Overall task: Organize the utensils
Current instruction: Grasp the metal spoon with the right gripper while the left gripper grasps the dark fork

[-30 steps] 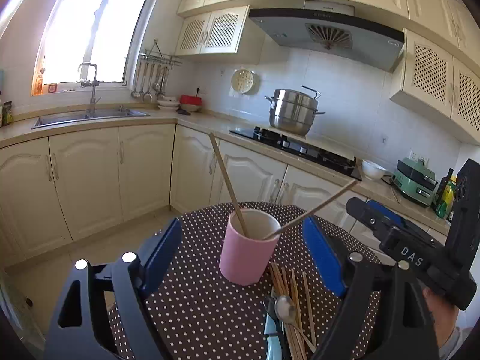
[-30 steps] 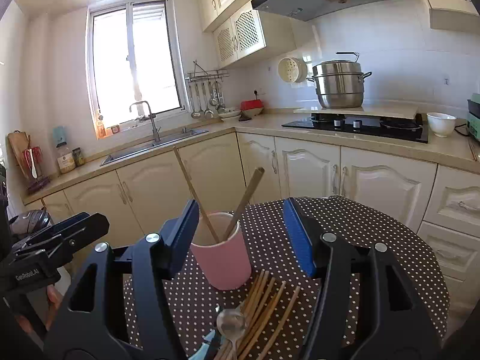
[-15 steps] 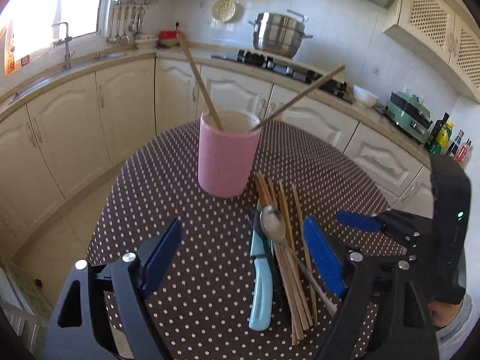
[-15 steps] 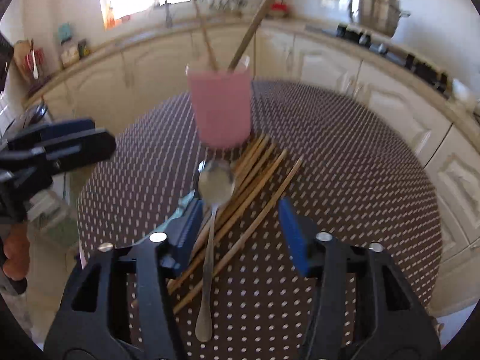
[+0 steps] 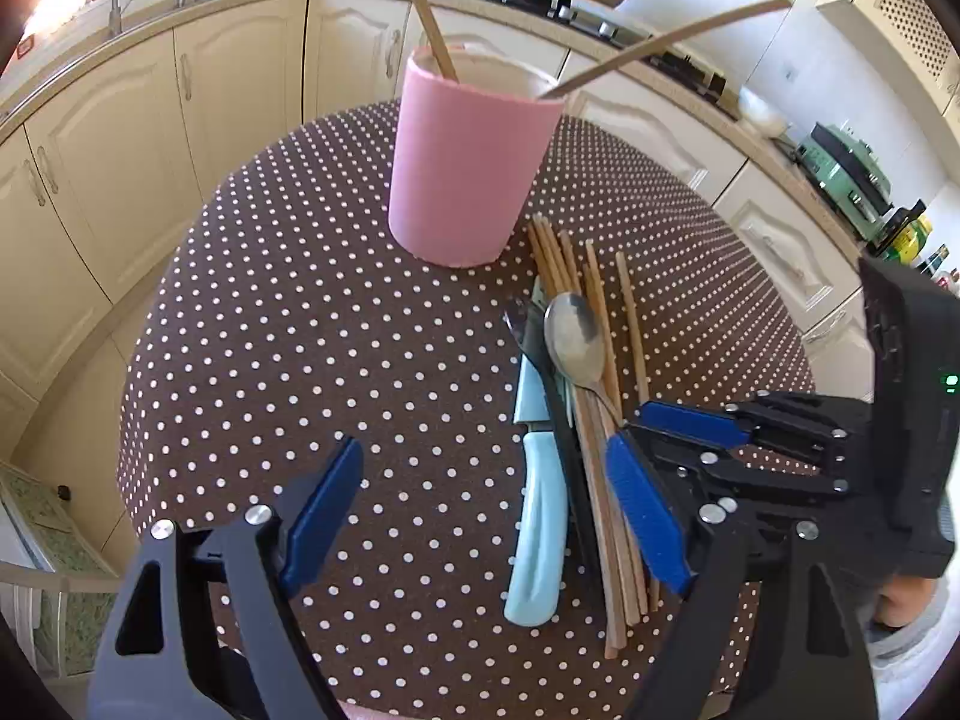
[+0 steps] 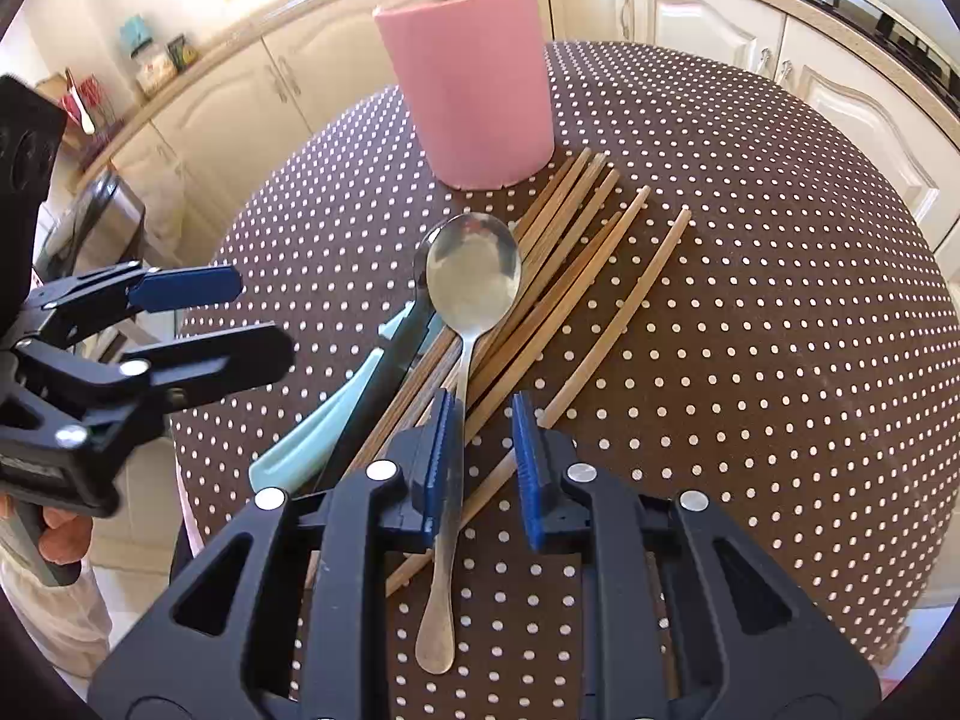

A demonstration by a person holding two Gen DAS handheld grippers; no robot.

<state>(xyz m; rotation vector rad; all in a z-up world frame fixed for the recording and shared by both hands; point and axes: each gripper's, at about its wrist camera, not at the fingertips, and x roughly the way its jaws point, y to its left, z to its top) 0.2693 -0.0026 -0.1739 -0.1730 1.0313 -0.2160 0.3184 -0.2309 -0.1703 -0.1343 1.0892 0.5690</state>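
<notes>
On my left side the table [image 5: 312,324] lies bare from the pink cup [image 5: 474,162] down to its near edge, so the left hand-held gripper [image 5: 480,516], jaws wide, has free passage there. The cup stands upright near the far side, and two sticks [image 5: 672,39] lean out of it above the rim, barring any approach from overhead. Right of centre the way is crowded: chopsticks [image 6: 576,276], a spoon [image 6: 474,276] and a light blue knife [image 5: 537,534] lie touching in one pile. The right hand-held gripper [image 6: 480,462] sits low over that pile, jaws closing with the spoon's handle between them. Beyond the outermost chopstick the dotted cloth is clear to the edge.
</notes>
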